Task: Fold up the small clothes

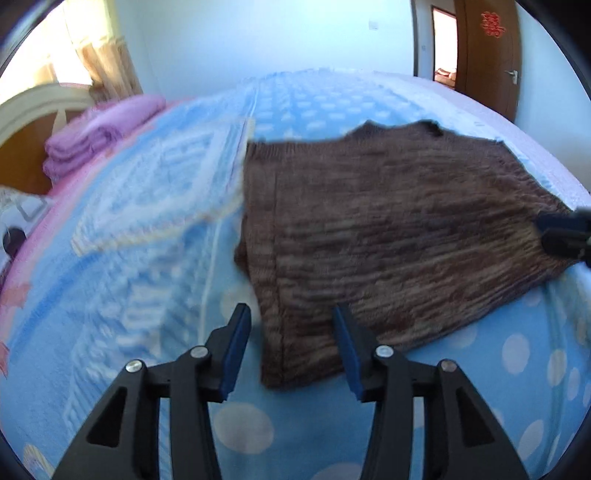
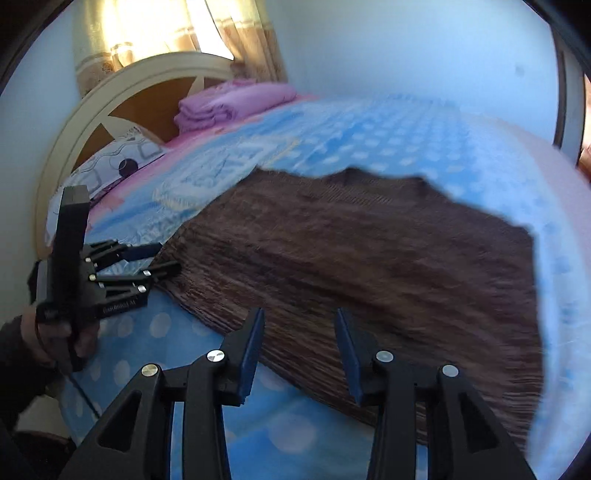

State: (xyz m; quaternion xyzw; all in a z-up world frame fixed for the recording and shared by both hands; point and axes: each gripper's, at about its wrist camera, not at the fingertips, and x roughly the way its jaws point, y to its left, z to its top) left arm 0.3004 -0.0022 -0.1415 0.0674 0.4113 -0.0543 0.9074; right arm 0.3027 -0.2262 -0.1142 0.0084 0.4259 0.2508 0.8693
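Note:
A brown knitted garment (image 1: 406,221) lies spread flat on the blue dotted bed cover (image 1: 240,424). My left gripper (image 1: 291,314) stands open over the garment's near left corner; the cloth lies below the gap and the pads do not press on it. My right gripper (image 1: 565,236) shows at the garment's right edge. In the right wrist view the garment (image 2: 369,251) fills the middle. My right gripper (image 2: 300,317) is open above its near hem, gripping nothing. The left gripper (image 2: 155,258) sits at the far left corner, held by a hand (image 2: 55,332).
A stack of folded purple bedding (image 2: 229,99) lies by the wooden headboard (image 2: 110,103), with a patterned pillow (image 2: 110,162) beside it. A brown door (image 1: 487,55) stands beyond the bed's far right. Sunlit curtains (image 2: 166,29) hang behind the headboard.

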